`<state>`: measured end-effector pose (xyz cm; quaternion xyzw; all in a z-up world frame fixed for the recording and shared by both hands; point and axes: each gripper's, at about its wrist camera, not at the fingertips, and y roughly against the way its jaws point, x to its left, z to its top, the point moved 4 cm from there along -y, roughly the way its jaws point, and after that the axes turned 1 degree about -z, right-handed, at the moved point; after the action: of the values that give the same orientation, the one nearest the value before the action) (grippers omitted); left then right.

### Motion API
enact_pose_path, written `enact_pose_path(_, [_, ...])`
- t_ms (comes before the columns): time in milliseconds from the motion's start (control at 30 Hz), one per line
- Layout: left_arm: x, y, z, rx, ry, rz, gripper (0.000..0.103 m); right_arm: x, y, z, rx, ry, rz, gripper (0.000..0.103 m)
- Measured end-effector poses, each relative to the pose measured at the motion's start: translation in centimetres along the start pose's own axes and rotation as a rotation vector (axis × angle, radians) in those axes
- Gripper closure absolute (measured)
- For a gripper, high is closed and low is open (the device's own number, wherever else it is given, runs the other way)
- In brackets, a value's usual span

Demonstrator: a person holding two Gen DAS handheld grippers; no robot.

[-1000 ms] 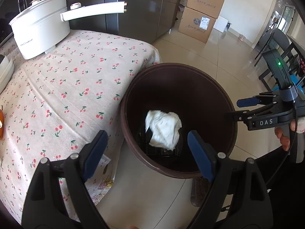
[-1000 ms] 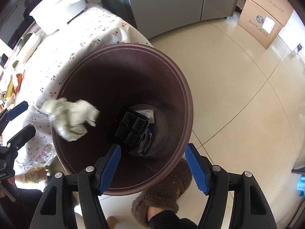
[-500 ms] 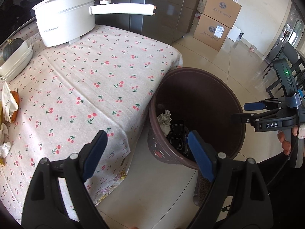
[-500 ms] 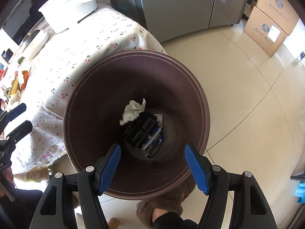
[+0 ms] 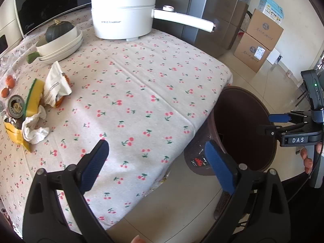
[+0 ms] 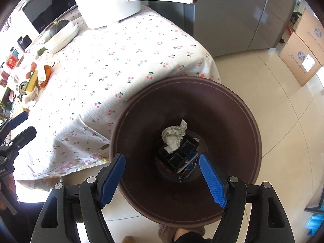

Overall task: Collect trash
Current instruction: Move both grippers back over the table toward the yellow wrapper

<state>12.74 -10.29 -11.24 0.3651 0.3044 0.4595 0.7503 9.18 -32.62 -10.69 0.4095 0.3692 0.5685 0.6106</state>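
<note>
Above the brown bin (image 6: 251, 133), both claws, left (image 5: 156, 164) and right (image 6: 162, 179), gape empty; crumpled tissue (image 6: 174, 136) lies inside.

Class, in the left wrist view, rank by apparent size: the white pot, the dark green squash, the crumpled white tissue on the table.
1. white pot
2. dark green squash and crumpled white tissue look similar; the tissue lies nearer the camera, so unranked.

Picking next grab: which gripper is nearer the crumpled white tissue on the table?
Left. The left gripper is over the table edge, tissue ahead-left; the right gripper is above the brown bin.
</note>
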Motion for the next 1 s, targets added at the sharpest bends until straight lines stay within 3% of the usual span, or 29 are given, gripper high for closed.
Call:
enact_pose_path(267, [8.0,2.5,-0.3,-0.023,0.162,0.097,0.006,7.4,0.0,3.3,-0.018,0.089,0.040,0.022])
enact_pose_path(467, [16.2,4.6,0.1,-0.064,0.378,0.162,0.006,12.4,-0.7,5.5,-0.017,0.162,0.057,0.021])
enact_pose_path(633, [22.4,3.9,0.3,-0.061,0.547,0.211,0.006,15.8,-1.6,7.6,-0.015,0.200,0.075,0.021])
enact_pose_path(867, [27.2,0.3,-0.8,0.007,0.699,0.245,0.006,19.4,-3.4,10.8,-0.009,0.193,0.101,0.021])
enact_pose_path(1000, [28.5,0.9,-1.5,0.002,0.741,0.240,0.006,21.1,-4.4,11.8,-0.004,0.205,0.098,0.021])
